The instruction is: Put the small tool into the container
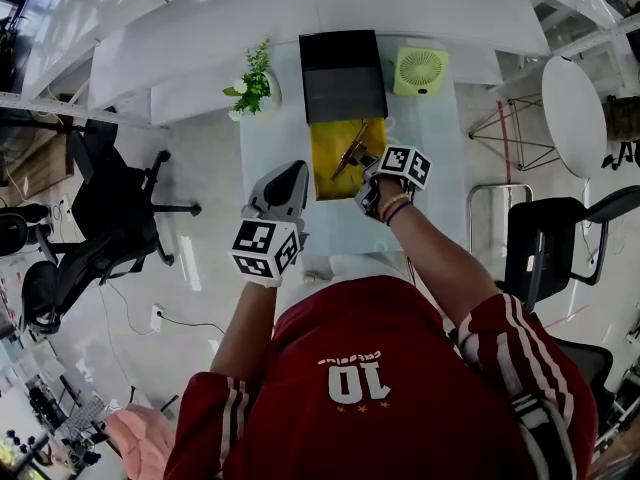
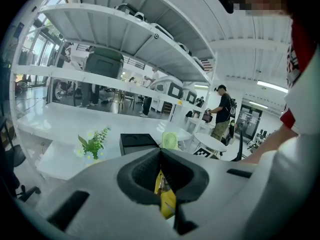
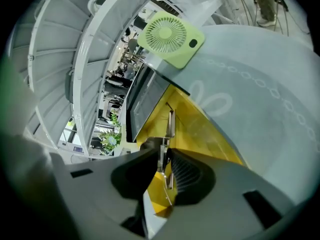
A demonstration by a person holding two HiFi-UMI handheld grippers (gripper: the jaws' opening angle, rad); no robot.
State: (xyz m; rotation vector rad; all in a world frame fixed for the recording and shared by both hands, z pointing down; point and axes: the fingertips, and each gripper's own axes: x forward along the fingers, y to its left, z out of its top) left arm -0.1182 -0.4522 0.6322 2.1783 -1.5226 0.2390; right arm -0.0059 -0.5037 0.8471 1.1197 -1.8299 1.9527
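1. The right tongs [image 3: 164, 151] are closed on the small tool [image 3: 170, 126], a thin metal piece gripped near its back end. The rest of it juts forward past the tips.
2. In the head view the small tool [image 1: 350, 148] lies slantwise over the yellow tray [image 1: 330, 178], with the right tongs [image 1: 368, 163] at the tray's right edge. I cannot tell whether the tool's far tip touches the tray floor.
3. The left tongs [image 2: 161, 156] are drawn together with only a slit between them, holding nothing. A strip of yellow shows through the slit. In the head view they [image 1: 290, 173] sit just beside the tray's left edge.
4. A black box [image 1: 343, 73] touches the tray's far end. Its inside is dark, and its contents cannot be made out.
5. On the bench [image 1: 440, 198], a green fan [image 1: 420, 70] stands to the right of the box and a small plant [image 1: 255, 83] to its left.
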